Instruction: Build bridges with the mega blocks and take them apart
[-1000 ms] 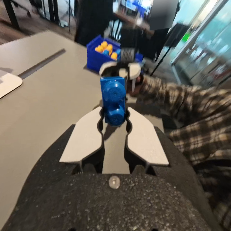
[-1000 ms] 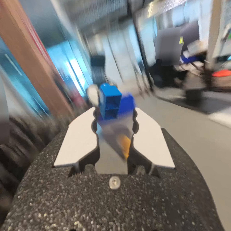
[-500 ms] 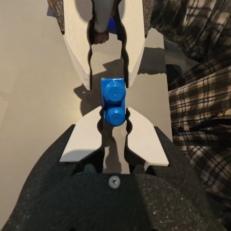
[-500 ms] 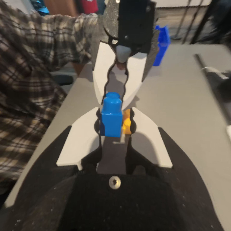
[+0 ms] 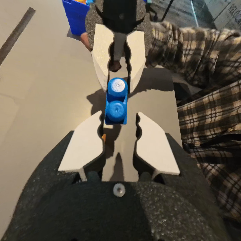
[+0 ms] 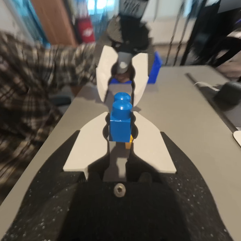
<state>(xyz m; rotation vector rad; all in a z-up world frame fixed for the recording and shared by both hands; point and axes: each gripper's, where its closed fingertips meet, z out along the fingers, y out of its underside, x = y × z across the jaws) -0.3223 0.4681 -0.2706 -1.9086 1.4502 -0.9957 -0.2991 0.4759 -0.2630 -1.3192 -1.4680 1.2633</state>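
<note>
We are handing a blue two-stud block from one tool to the other above the grey table, with the two tools facing each other nose to nose. In the left wrist view the left gripper is standing spread, its right finger well clear of the block at 3 o'clock, its left finger just beside it at 9 o'clock. In the right wrist view the right gripper is clamping the block's body from both sides, so the block is riding in the right tool alone.

A sliver of an orange block is peeking out below, at 5 o'clock of the blue one. A blue bin of blocks is sitting at 11 o'clock in the left view.

To do this well, we judge we should be backing the left tool straight away, keeping its near finger from dragging the block askew, and holding the right grip firm and level.
</note>
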